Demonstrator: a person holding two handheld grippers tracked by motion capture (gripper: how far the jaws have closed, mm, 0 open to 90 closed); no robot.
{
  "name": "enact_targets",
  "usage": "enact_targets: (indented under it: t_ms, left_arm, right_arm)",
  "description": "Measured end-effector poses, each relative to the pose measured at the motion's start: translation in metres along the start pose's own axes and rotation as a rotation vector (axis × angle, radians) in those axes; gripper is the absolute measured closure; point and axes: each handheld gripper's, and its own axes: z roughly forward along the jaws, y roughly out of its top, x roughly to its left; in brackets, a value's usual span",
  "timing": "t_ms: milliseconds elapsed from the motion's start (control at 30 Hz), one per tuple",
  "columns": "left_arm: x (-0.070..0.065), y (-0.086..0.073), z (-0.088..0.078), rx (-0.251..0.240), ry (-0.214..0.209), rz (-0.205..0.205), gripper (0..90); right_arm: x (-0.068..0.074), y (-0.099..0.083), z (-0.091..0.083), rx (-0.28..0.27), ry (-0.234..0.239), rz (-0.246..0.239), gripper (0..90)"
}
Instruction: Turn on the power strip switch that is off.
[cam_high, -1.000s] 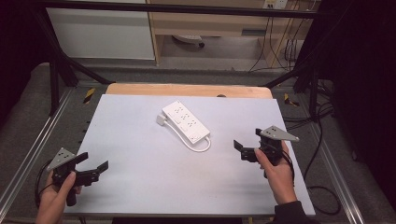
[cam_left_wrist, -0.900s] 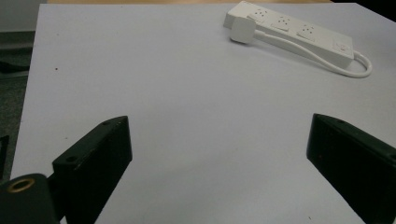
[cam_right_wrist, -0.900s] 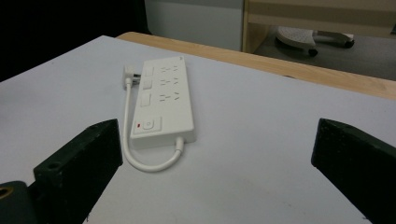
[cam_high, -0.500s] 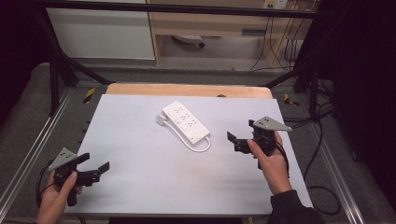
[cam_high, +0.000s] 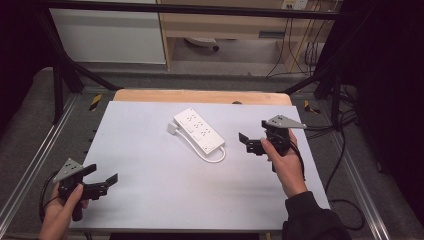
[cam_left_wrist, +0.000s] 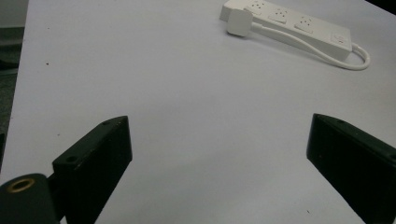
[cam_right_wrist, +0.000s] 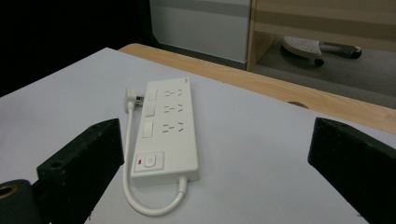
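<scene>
Power strip (cam_high: 199, 131) lies flat mid-table (cam_high: 150, 200), diagonal, cord (cam_high: 212, 156) looped at its near end, plug (cam_left_wrist: 239, 22) beside its far end. Right gripper (cam_high: 250, 144) just beside it, jaws wide apart, empty. Left gripper (cam_high: 102, 179) at near-left corner, spread wide, empty.

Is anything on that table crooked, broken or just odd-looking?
Nothing looks broken or spilled. The white power strip lies diagonally on the table rather than square to its edges, with its short cord looping round to the plug lying beside it, plugged into nothing.
</scene>
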Motion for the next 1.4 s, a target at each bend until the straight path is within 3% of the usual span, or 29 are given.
enact_targets:
  t_ms: [600,1400]
  left_arm:
    - [0.0,0.0,0.0,0.008,0.003,0.003,6.8]
    - [-0.003,0.001,0.002,0.011,-0.002,0.01,6.8]
  right_arm:
    - [0.005,0.023,0.03,0.02,0.004,-0.023,4.2]
    - [0.002,0.029,0.068,0.02,-0.017,0.005,5.5]
